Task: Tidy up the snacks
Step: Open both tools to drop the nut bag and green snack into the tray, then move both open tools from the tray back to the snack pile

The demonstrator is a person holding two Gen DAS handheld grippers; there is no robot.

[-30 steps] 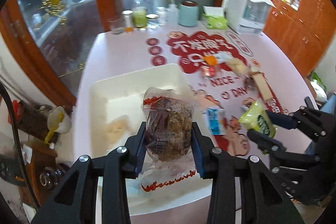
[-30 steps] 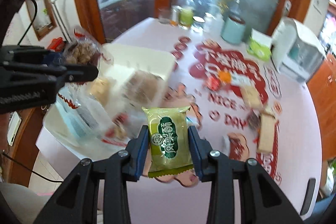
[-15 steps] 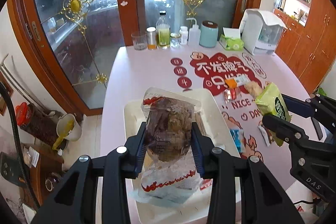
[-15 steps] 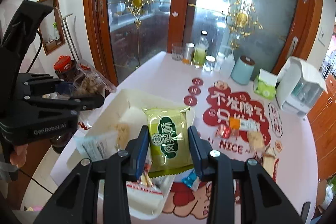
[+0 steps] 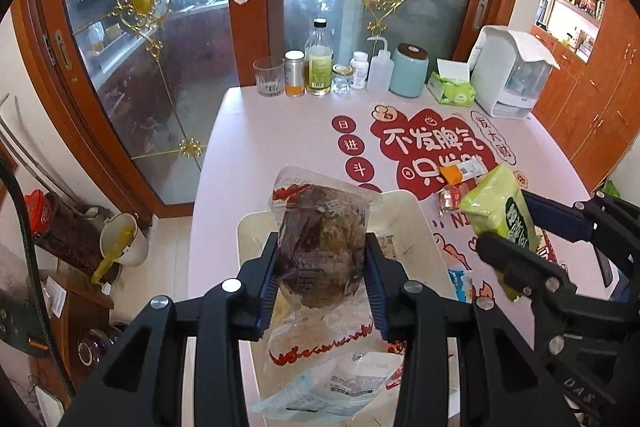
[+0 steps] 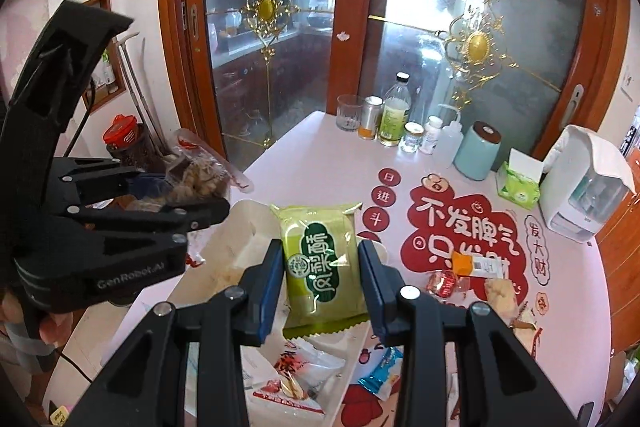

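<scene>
With both tools loaded over the white tray (image 5: 256, 227), I read handling first. Left gripper (image 5: 322, 287) is pinching a clear bag of brown dried snack (image 5: 322, 243) across its bulging middle; slack film hangs loose below the pads. I judge it light, soft and crinkly, the film slippery and the contents likely brittle, so the full middle is the right place to hold, not the empty film or seams. It sits above the tray's near end, over flat packets already lying inside. Further right, the right gripper (image 6: 322, 275) is clamped on a green pillow-pack pastry (image 6: 320, 255) by its long side edges, seams free top and bottom. I'd guess it's light, slightly stiff and crushable, so a gentle squeeze. It hangs over the tray, close beside the bag. More wrapped snacks remain on the pink table (image 6: 320, 163) to the right, including an orange sachet (image 6: 476, 265) and a red candy (image 6: 444, 283).
</scene>
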